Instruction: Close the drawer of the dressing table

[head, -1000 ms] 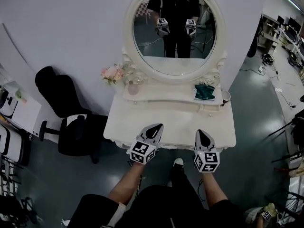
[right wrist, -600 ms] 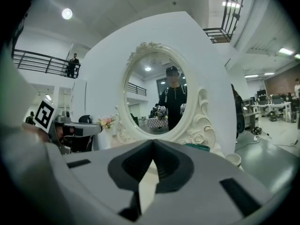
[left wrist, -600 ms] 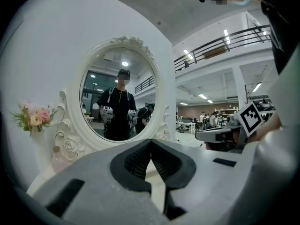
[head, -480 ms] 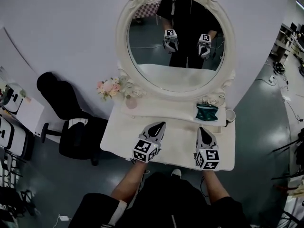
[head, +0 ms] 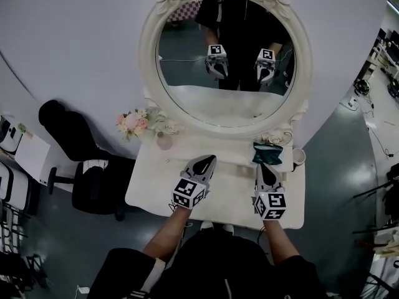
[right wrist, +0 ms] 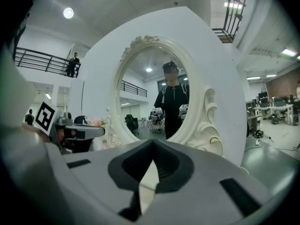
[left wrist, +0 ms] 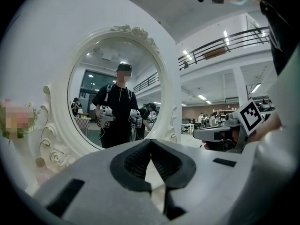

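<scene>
Left tool, right tool: both shut, empty, over dressing table.

White wall behind; dark grey glossy floor; black office chair at left.

On your left, just off the left edge of the dressing table, a black office chair stands on the grey floor, its backrest toward the wall. At the table's rear left corner you have a bunch of pink flowers, with a small pinkish jar just beside them on the right. Near the rear right corner lies a crumpled dark green thing, and a white cup stands just beside it at the right edge. Far to your right are desks crowded with equipment. In your right gripper view a person stands at a railing on an upper gallery
</scene>
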Demonstrator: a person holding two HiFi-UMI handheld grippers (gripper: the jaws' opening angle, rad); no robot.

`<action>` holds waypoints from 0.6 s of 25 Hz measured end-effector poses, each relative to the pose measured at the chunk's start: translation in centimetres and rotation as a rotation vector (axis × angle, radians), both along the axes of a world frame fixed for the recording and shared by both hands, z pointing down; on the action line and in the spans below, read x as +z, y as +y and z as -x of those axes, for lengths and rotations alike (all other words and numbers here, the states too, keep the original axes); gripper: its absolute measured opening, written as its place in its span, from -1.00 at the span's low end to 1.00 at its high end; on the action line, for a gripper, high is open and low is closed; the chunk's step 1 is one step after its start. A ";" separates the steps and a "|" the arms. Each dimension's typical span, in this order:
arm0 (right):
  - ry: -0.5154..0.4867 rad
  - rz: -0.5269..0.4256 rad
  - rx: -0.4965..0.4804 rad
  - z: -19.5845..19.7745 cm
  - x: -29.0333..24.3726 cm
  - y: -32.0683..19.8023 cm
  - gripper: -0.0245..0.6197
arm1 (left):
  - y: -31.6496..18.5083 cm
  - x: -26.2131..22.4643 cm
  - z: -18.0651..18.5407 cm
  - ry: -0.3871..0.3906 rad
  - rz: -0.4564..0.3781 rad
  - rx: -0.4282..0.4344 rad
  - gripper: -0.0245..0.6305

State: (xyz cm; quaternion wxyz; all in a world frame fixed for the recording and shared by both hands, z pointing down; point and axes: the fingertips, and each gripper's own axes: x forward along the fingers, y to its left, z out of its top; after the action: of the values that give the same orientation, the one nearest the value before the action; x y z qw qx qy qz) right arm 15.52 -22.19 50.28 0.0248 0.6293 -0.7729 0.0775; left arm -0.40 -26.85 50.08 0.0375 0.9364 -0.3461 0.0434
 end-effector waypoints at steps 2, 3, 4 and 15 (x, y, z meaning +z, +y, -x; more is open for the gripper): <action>0.002 0.004 0.010 -0.3 0.2 -0.5 -0.92 | -0.6 0.2 -0.2 0.004 0.004 0.009 -0.91; 0.003 0.008 0.014 -0.3 0.3 -0.6 -0.92 | -0.8 0.3 -0.3 0.004 0.007 0.013 -0.91; 0.005 0.012 0.019 -0.4 0.5 -0.7 -0.92 | -0.9 0.5 -0.3 0.003 0.011 0.016 -0.91; -0.027 0.114 0.087 -1.8 4.8 0.3 -0.92 | -1.1 3.8 -1.7 -0.020 0.085 0.082 -0.91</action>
State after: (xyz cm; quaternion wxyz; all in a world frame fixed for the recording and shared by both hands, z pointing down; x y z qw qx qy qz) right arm 17.32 -21.89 55.05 0.0468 0.6586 -0.7396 0.1308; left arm 1.30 -27.98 53.90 0.0721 0.9468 -0.3059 0.0692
